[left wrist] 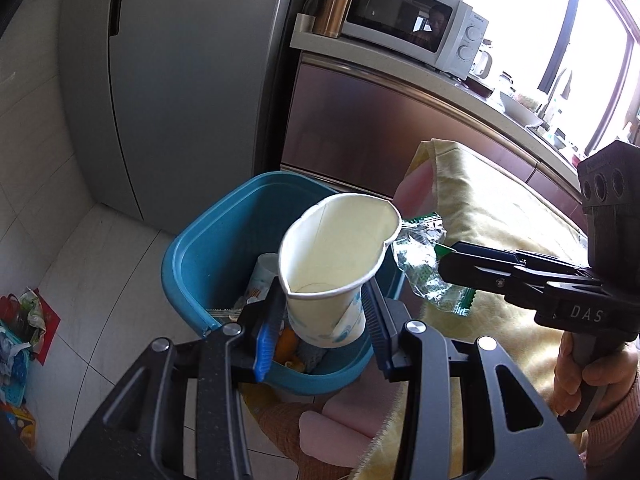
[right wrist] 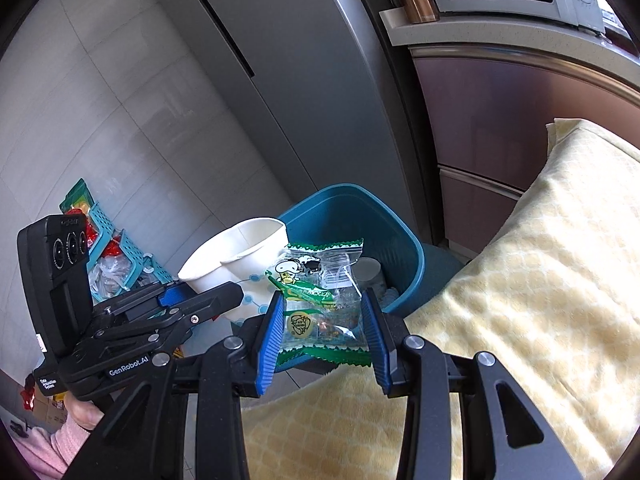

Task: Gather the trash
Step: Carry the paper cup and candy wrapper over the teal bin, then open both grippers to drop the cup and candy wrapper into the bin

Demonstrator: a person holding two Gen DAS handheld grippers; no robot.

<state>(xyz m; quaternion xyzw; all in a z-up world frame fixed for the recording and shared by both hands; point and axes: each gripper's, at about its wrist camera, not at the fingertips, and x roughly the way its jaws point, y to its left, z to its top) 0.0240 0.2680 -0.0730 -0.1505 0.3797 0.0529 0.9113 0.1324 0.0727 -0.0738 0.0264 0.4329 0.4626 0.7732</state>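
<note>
Right wrist: "GenRobot.AI" on left hand-held gripper [right wrist: 224,300] pinching paper cup [right wrist: 236,256]; right hand-held gripper [right wrist: 322,322] clamps green snack wrapper [right wrist: 320,300].

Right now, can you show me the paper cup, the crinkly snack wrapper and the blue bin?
paper cup [left wrist: 332,264]: left wrist view, inner wall.
snack wrapper [right wrist: 316,312]: right wrist view, clear printed front.
blue bin [left wrist: 224,216]: left wrist view, inner left wall.

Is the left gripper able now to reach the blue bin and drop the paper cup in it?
Probably yes. The left gripper holds the paper cup right over the open blue bin; nothing covers the opening.
</note>
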